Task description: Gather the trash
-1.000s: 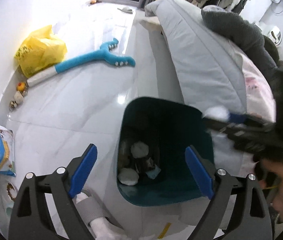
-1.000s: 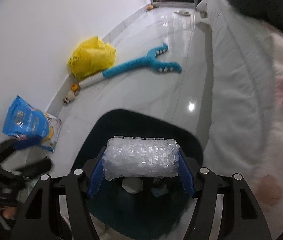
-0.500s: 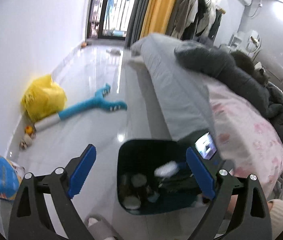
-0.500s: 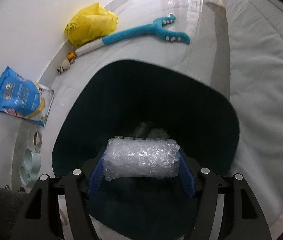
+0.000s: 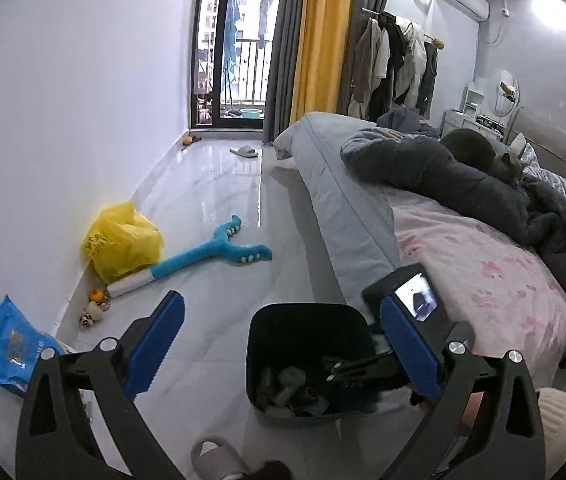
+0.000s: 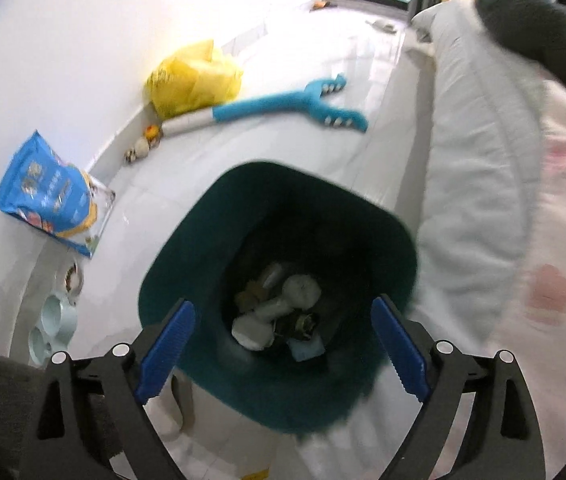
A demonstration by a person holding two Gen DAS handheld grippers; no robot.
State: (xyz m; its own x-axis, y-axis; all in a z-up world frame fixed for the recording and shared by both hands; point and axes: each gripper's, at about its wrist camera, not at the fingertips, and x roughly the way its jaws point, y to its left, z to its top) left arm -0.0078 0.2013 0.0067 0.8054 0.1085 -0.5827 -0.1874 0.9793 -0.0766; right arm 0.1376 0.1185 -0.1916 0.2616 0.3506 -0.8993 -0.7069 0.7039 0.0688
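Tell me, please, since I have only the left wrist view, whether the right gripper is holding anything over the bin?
Observer: No. The right gripper has just been opening its jaws and nothing is between them. It looks down into the teal bin.
Operator: Thank you. Is there anything on the floor near the blue bag that I cannot see?
Observer: Yes, a pale green double bowl lies on the floor by the wall, nearer the camera than the blue bag.
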